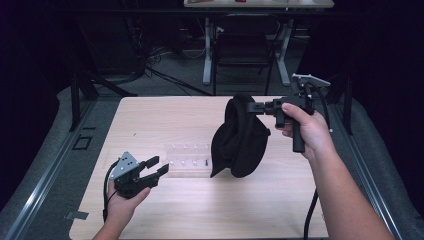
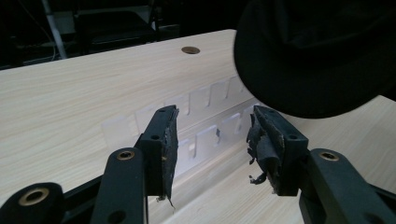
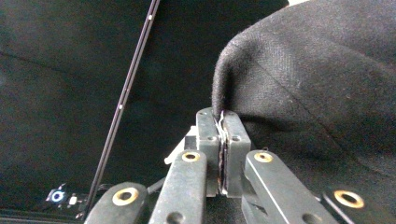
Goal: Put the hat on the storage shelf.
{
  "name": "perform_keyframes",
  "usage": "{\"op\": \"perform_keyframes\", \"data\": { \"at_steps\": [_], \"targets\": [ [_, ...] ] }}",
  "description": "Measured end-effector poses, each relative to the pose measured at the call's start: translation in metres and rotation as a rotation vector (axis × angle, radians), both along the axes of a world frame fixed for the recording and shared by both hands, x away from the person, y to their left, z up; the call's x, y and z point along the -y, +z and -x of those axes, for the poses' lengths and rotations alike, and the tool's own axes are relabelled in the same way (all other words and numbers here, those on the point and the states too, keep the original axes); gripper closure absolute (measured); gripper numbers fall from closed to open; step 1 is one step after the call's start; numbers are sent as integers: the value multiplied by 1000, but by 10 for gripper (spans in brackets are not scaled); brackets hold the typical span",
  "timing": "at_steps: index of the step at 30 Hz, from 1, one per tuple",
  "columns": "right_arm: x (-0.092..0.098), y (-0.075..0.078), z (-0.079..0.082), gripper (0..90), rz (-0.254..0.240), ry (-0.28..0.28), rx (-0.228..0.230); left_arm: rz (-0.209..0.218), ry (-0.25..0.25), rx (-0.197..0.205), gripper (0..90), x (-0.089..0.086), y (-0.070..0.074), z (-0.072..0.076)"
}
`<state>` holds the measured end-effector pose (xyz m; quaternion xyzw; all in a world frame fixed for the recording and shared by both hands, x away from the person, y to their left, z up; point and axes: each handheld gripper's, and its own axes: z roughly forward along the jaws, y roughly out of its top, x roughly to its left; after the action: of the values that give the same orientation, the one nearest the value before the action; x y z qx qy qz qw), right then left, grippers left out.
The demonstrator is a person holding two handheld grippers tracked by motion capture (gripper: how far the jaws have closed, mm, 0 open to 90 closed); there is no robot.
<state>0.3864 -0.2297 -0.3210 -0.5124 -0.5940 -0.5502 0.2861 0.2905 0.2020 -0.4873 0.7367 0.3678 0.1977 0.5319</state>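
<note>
A black fabric cap [image 1: 240, 137] hangs in the air over the right half of the wooden table [image 1: 160, 115]. My right gripper [image 1: 257, 106] is shut on the cap's upper edge and holds it level from the right. In the right gripper view the jaws [image 3: 223, 116] pinch the cap's hem [image 3: 317, 84] tightly. My left gripper [image 1: 157, 166] stands open near the front left, with nothing between its fingers. It points at a clear plastic rack [image 1: 187, 160] lying flat on the table. The left gripper view has the rack [image 2: 205, 112] just beyond the open jaws [image 2: 215, 126] and the cap [image 2: 317, 51] hanging above right.
A round hole [image 2: 190, 50] sits in the tabletop beyond the rack. Behind the table stand a dark chair [image 1: 242, 50] and white desk legs [image 1: 207, 55] with cables on the floor. A grey rail [image 1: 45, 170] runs along the table's left side.
</note>
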Motion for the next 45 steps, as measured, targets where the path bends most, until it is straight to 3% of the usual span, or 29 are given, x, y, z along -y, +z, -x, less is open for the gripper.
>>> {"op": "perform_keyframes", "data": {
  "at_steps": [8, 13, 30, 39, 45],
  "targets": [
    [-9, -7, -19, 888, -5, -18, -14, 11, -28, 10, 520, 17, 1, -3],
    [-15, -9, -28, 887, 0, -19, -15, -6, -39, 11, 520, 23, 2, -4],
    [-23, -16, -39, 887, 39, -48, -24, -15, -84, 19, 521, 40, 7, -8],
    [-27, -19, -40, 887, 29, -51, -24, -60, -153, 42, 536, 72, 15, -11],
    [-31, -19, -39, 886, 18, -50, -23, -110, -188, 32, 555, 94, 14, -15]
  ]
}}
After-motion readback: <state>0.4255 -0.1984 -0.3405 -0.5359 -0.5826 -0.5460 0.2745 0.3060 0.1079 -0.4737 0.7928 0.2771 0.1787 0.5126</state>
